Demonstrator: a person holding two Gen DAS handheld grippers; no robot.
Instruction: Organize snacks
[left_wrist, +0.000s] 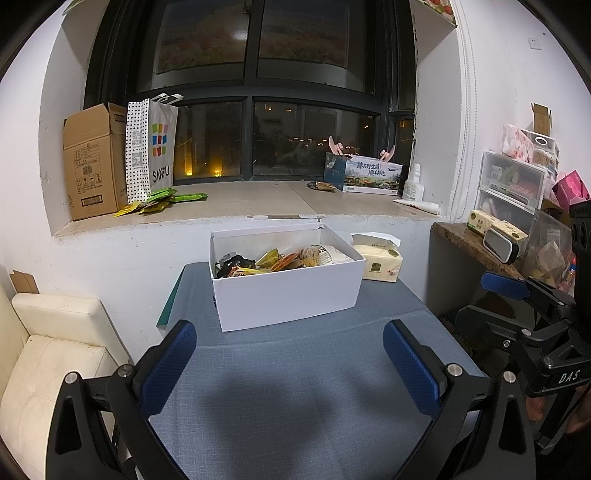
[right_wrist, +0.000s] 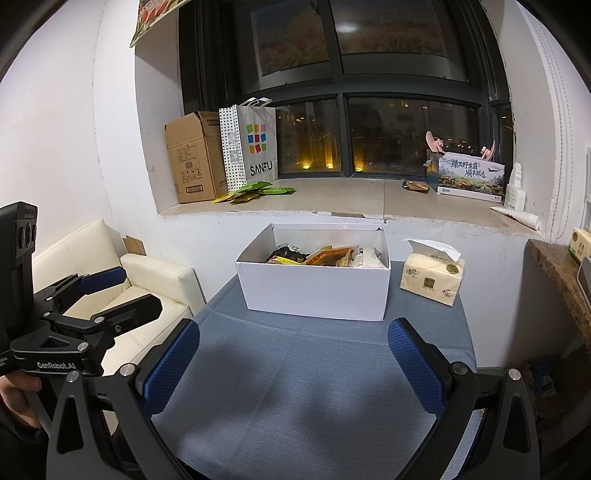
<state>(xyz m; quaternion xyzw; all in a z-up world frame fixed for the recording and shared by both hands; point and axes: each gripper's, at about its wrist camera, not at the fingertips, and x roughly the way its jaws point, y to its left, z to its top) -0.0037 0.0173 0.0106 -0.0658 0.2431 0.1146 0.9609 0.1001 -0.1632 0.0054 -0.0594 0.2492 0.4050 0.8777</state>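
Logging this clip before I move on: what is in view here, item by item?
box: one, white, open, on the table
snacks: several mixed packets, inside the box
tissue pack: one, yellow, on the table right of the box
table: one, blue cloth
green packets: a few, on the sill by the bag
bag: one, white, on the sill
carton: one, brown, sill's left end
printed box: one, sill's right end
sofa: cream, left of the table
left gripper: open, empty
right gripper: open, empty
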